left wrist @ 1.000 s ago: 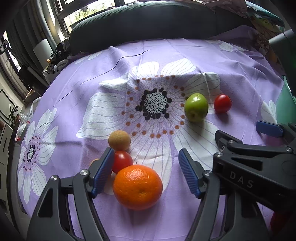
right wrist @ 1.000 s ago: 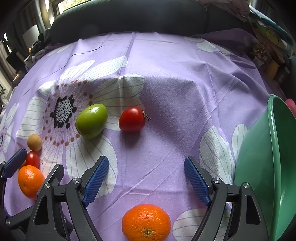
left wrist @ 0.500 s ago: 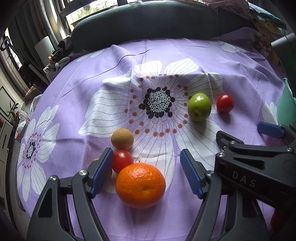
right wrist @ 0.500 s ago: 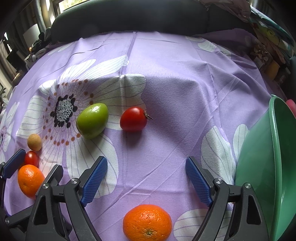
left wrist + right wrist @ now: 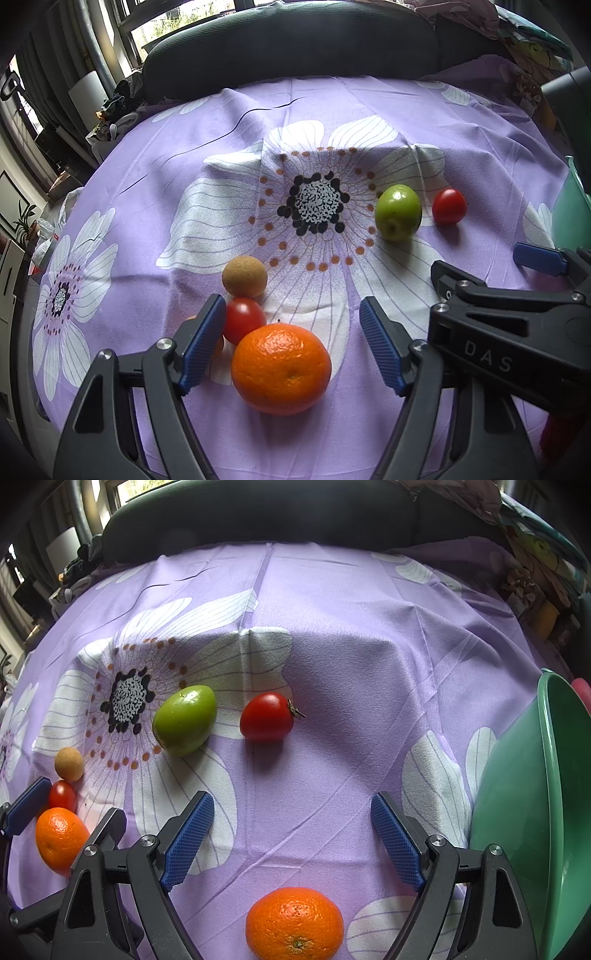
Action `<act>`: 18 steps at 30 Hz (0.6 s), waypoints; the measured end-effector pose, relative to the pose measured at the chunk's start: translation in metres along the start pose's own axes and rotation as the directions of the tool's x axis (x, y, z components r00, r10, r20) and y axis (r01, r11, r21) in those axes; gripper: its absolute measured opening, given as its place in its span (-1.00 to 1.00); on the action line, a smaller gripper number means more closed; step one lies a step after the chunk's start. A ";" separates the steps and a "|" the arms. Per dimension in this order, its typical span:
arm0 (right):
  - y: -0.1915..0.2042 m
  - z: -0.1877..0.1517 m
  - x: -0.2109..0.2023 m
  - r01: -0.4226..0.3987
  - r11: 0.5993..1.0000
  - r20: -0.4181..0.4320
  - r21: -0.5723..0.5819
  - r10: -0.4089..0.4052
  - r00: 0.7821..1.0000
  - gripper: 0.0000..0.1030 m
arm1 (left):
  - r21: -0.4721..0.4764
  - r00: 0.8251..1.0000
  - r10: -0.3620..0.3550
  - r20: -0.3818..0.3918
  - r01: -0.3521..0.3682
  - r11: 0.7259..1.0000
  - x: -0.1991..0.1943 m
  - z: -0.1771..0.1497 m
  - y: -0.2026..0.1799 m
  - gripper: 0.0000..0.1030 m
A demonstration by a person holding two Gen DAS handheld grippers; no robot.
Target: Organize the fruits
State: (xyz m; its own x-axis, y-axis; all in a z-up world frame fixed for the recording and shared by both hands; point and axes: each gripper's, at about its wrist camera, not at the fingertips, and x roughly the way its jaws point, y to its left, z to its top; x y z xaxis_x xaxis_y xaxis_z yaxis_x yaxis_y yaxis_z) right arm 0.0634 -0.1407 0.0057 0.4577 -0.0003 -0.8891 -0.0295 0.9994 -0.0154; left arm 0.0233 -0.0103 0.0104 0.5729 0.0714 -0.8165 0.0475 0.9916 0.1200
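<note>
Altogether: two oranges (image 5: 294, 921), two tomatoes (image 5: 267, 717), one green fruit (image 5: 184, 720).

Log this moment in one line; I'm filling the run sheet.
left gripper: open, around orange | right gripper: open, empty | bowl: no fruit visible inside

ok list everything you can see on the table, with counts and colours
round oranges: 2, orange, one between the left gripper's fingers, one before the right gripper
small tomatoes: 2, red, one behind the left orange, one mid-cloth
oval green fruit: 1, green, left of the mid-cloth tomato
round tan fruit: 1, tan, behind the left tomato
plastic bowl: 1, green, right edge
floral tablecloth: 1, purple and white, under everything
left gripper: open
right gripper: open
</note>
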 end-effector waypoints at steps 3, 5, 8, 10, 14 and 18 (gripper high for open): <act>0.003 -0.001 0.001 -0.001 1.000 -0.001 -0.002 0.001 1.000 0.71 | 0.001 1.000 -0.004 0.000 0.004 1.000 0.000 0.000 0.001 0.44; 0.002 -0.001 0.001 0.000 1.000 -0.001 -0.001 0.000 1.000 0.71 | 0.002 1.000 -0.005 0.000 0.005 1.000 0.000 0.000 0.001 0.44; 0.001 0.000 0.001 0.000 1.000 -0.001 -0.001 0.000 1.000 0.71 | 0.003 1.000 -0.007 -0.001 0.007 1.000 0.000 0.000 0.001 0.44; 0.001 0.000 0.001 0.000 1.000 -0.001 -0.002 0.000 1.000 0.71 | 0.004 1.000 -0.009 -0.001 0.009 1.000 0.000 0.001 0.001 0.44; 0.001 0.000 0.001 -0.001 1.000 -0.001 -0.002 0.001 1.000 0.71 | 0.004 1.000 -0.009 -0.001 0.009 1.000 0.000 0.001 0.001 0.44; 0.001 0.000 0.001 -0.001 1.000 -0.001 -0.002 0.001 1.000 0.71 | 0.004 1.000 -0.010 -0.001 0.010 1.000 0.000 0.001 0.001 0.44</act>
State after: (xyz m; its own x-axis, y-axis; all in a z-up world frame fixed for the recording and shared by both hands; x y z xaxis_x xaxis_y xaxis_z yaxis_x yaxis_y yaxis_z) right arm 0.0635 -0.1400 0.0045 0.4565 0.0005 -0.8897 -0.0315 0.9994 -0.0156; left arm 0.0244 -0.0097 0.0110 0.5717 0.0619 -0.8181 0.0563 0.9918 0.1144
